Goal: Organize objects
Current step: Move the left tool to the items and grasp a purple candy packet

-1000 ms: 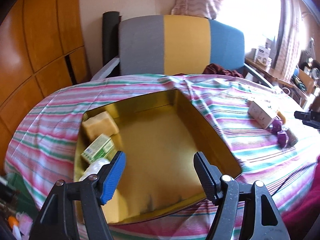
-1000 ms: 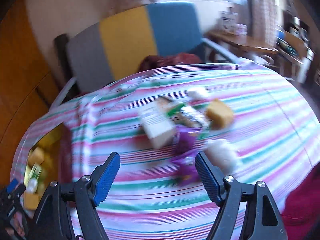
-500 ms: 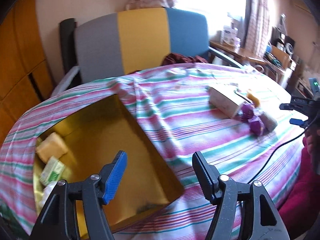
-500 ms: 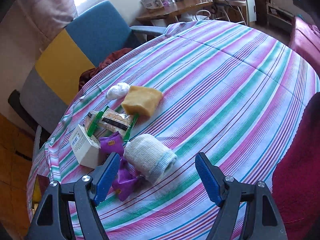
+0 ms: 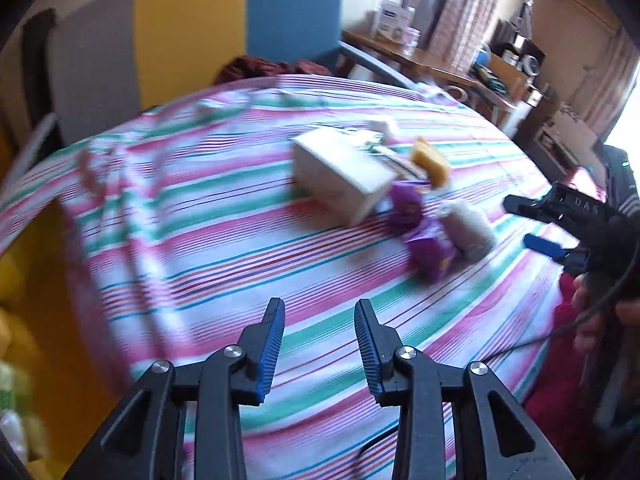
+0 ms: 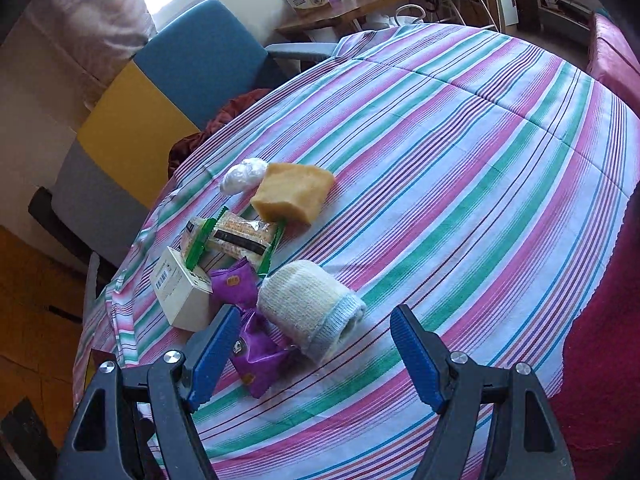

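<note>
Items lie in a loose cluster on the striped tablecloth.

Rolled cloth: cream knit with a pale blue cuff, lying on its side. In the right wrist view its long axis runs from upper left to lower right, the cuff end pointing toward the lower right, toward the gap between the right gripper's fingers. It sits just ahead of that gripper.

Purple packets: two crinkled foil pouches, one touching the roll's left side, the other just above it beside the white box. The box lies flat, barcode face up, long axis running toward the lower right.

Snack bar: clear wrapper with green serrated ends, long axis roughly left to right, resting partly on the box's far edge. Yellow sponge: a blocky slab beyond the bar. A small white wad touches the sponge's left corner.

Right gripper: jaws spread wide, holding nothing, left finger over the nearer purple packet.

Left gripper: jaws apart with a moderate gap, empty, above bare cloth well short of the cluster. Left wrist view is motion-blurred. A yellow box shows at its left edge; contents too blurred to identify.
</note>
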### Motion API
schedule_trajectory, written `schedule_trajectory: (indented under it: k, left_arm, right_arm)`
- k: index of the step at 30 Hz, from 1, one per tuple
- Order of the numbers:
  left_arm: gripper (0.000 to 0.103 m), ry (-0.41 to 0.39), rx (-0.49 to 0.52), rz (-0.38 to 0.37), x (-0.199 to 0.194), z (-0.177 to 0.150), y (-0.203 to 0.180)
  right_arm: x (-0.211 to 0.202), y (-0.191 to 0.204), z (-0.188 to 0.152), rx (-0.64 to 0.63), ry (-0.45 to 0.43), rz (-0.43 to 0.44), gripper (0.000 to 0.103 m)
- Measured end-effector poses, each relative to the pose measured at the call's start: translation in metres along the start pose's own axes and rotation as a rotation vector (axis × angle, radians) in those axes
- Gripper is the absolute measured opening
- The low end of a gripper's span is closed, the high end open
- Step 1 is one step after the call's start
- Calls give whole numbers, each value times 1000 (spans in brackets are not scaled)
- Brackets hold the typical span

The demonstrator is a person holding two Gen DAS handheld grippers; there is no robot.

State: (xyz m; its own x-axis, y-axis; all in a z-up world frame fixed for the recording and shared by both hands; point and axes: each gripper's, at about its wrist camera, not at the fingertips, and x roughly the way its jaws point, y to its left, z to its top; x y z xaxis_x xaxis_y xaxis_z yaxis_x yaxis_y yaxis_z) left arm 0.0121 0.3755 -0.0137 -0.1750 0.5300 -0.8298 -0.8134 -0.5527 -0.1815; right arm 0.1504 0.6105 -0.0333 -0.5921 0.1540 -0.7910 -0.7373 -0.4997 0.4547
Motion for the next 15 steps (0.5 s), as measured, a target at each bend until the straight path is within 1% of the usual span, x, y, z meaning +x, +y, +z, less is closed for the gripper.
schedule_trajectory:
  k: [3, 7, 8, 9, 10, 11, 13, 15]
  left_arm:
    - [37, 39, 11, -68, 22, 15, -26]
    - [37, 95, 1, -128, 50, 27, -52]
    - [40, 110, -11, -133, 57, 30, -58]
    - [48, 125, -31, -143, 64, 33, -61]
    - [54, 131, -54, -154, 68, 35, -63]
    - [62, 130, -81, -153, 72, 36, -65]
    - [63, 128, -108, -141, 80, 39, -67]
    - [61, 135, -118, -139, 88, 42, -71]
  right_arm:
    - [1, -4, 1, 19, 5, 15, 79]
    - [2, -7, 1, 37, 15, 36, 79]
    - [1, -8, 1, 42, 16, 44, 79]
    - [1, -9, 1, 47, 15, 50, 79]
    - [0, -10, 2, 52, 11, 53, 79]
    - [-1, -11, 2, 59, 5, 56, 79]
    - [-3, -14, 3, 73, -3, 62, 79]
    - [-3, -16, 4, 84, -3, 66, 79]
